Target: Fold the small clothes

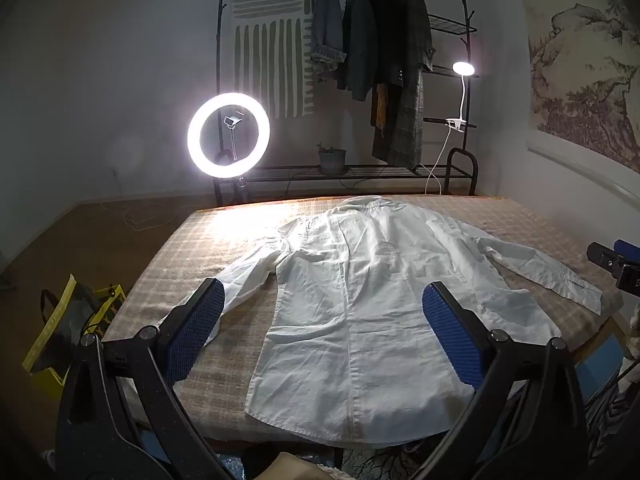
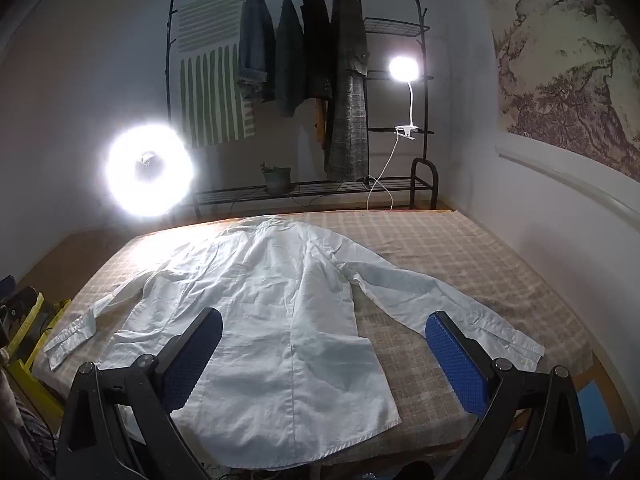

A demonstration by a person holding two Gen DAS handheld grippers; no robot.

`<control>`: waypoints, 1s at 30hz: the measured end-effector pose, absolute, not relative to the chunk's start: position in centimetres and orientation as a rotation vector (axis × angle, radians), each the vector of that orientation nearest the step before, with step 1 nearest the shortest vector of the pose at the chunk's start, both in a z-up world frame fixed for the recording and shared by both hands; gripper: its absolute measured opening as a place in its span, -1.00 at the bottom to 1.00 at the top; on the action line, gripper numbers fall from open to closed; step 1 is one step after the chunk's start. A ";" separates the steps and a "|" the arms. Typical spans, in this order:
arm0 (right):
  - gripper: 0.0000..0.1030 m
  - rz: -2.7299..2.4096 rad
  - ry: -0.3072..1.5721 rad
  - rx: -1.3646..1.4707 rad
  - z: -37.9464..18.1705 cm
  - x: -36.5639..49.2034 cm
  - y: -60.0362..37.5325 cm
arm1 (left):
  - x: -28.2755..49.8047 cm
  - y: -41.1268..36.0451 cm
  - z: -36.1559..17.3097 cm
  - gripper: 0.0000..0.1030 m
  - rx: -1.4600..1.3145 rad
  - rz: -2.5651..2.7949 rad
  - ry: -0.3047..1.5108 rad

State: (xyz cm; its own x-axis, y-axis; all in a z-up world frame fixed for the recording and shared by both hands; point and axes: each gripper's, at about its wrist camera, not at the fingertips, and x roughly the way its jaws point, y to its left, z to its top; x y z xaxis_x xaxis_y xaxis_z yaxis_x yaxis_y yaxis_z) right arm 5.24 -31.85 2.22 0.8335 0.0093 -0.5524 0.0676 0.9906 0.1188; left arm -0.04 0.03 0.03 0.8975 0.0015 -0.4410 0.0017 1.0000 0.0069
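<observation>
A white long-sleeved shirt (image 1: 360, 292) lies flat and face down on the plaid-covered table (image 1: 224, 248), collar at the far end, hem at the near edge, both sleeves spread out to the sides. It also shows in the right wrist view (image 2: 260, 320). My left gripper (image 1: 322, 304) is open and empty, held above the shirt's lower half. My right gripper (image 2: 324, 332) is open and empty above the shirt's lower right side, near the right sleeve (image 2: 440, 300). The right gripper's edge shows at the far right of the left wrist view (image 1: 616, 264).
A lit ring light (image 1: 229, 135) stands behind the table's far left corner. A clothes rack (image 1: 380, 60) with hanging coats, a plant pot (image 1: 332, 160) and a clip lamp (image 1: 464, 70) stands at the back wall. A yellow bag (image 1: 68, 320) sits on the floor left.
</observation>
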 end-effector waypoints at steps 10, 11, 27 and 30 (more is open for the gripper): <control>0.99 -0.033 0.582 0.137 2.4 5.4 -31.7 | 0.0 0.1 0.0 0.97 0.004 0.001 0.454; 0.99 -0.033 0.582 0.137 2.4 5.4 -31.7 | 0.0 0.1 0.0 0.97 0.003 -0.001 0.454; 0.99 -0.031 0.532 0.169 2.9 4.9 -32.0 | -0.7 -0.4 2.5 0.97 -0.020 0.009 0.408; 0.99 -0.032 0.530 0.171 2.8 4.9 -32.0 | -0.7 -0.3 2.3 0.97 -0.022 0.010 0.405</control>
State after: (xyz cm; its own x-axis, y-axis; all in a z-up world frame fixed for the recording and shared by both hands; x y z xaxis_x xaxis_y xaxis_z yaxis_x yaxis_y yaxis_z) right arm 4.94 -32.04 2.81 0.8626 0.0133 -0.5057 0.0750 0.9853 0.1538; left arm -0.73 -0.27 2.33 0.9190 0.0053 -0.3943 -0.0141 0.9997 -0.0195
